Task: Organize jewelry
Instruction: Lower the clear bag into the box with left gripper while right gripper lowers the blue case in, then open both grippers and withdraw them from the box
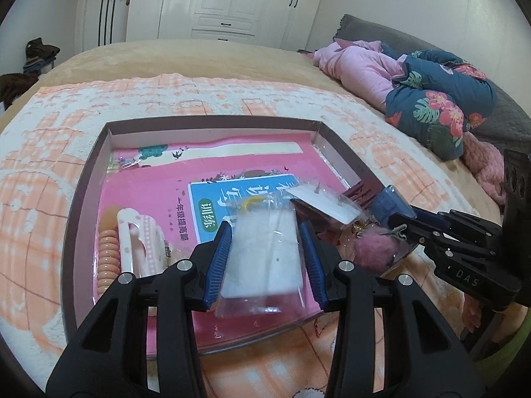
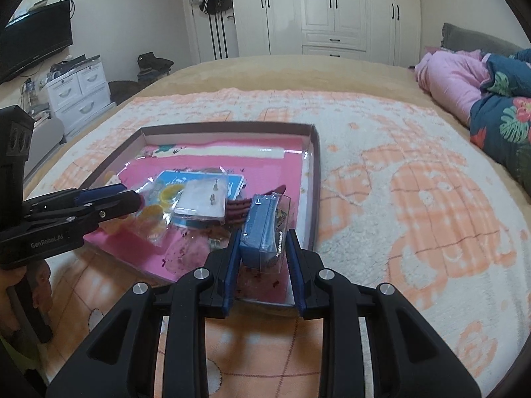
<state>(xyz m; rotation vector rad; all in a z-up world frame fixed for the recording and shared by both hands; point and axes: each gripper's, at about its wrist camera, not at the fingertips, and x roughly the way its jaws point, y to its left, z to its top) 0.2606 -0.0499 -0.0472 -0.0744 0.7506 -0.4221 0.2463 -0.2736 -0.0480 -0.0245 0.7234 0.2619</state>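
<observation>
Gripping a clear bag (image 1: 262, 252) with a white pad inside, left claw (image 1: 265, 232) sits narrowly parted above the tray (image 1: 205, 121). Right claw (image 2: 262, 242), also narrow, pinches a blue box (image 2: 260, 225) in clear wrap above the tray's near right corner. Inside the tray: pink book (image 1: 159, 182), coil hair tie (image 1: 108, 255), white clip (image 1: 127, 242), earring card (image 2: 202, 199), pink pompom (image 1: 371, 248). Tray sits on the bed (image 2: 398, 152).

right gripper (image 2: 264, 248) fingers pinch a blue boxed piece (image 2: 262, 229) over the tray (image 2: 315, 179), left gripper (image 2: 132, 199) at 9 o'clock.
</observation>
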